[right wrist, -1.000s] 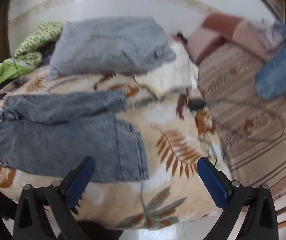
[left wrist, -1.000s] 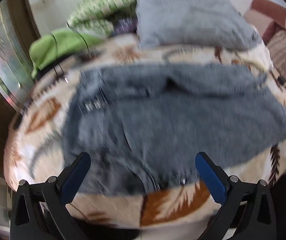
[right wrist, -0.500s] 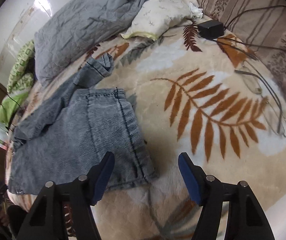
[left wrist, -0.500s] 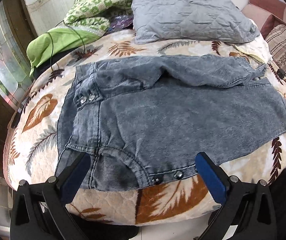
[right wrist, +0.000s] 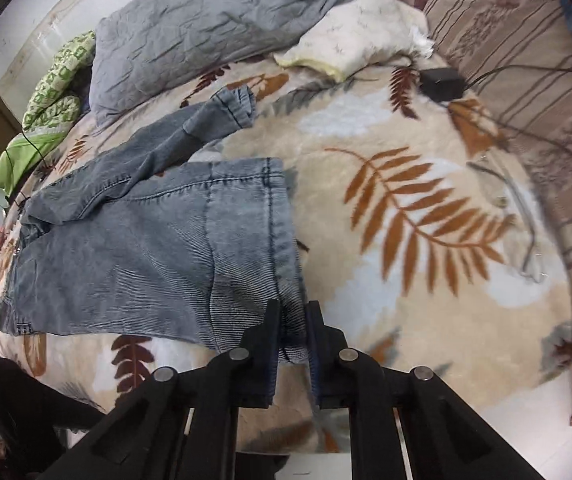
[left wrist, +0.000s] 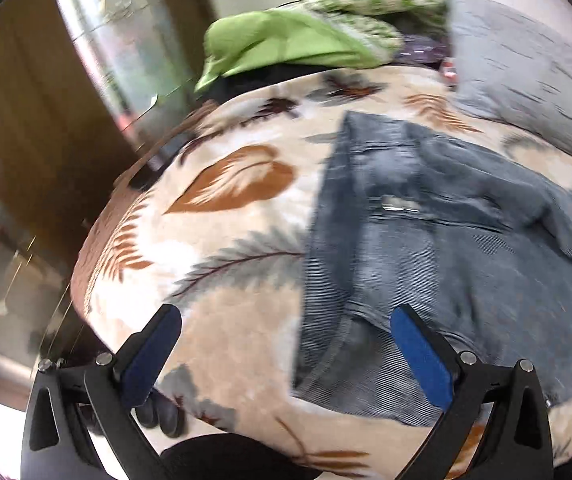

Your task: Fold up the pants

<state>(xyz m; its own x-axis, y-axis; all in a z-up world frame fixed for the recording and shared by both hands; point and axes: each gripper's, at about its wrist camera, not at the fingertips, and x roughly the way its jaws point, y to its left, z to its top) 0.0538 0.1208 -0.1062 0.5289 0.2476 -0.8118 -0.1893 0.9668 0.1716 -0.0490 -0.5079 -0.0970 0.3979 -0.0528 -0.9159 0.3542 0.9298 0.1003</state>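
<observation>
- The step in hand looks like the opening grasp for the first fold: the pants (right wrist: 145, 240) lie flat on the bed (right wrist: 426, 280), waist toward its left edge, legs running right, one leg crumpled toward the pillows.
- The left tongs (left wrist: 286, 356) stand wide and hold nothing; they hover over the bed's left part, their right finger just over the waist end, which sits near the front edge.
- The right tongs (right wrist: 292, 344) have just been closing and now pinch the front corner of the near leg's hem.
- Next, I judge, the left tongs need to drop onto the waistband corner and close, so both ends can lift together.
- The left view alone shows the waistband, though blurred.
- The right view alone shows the hem grip, the whole garment and the cables (right wrist: 506, 76) to the right, well apart from the pants.
</observation>
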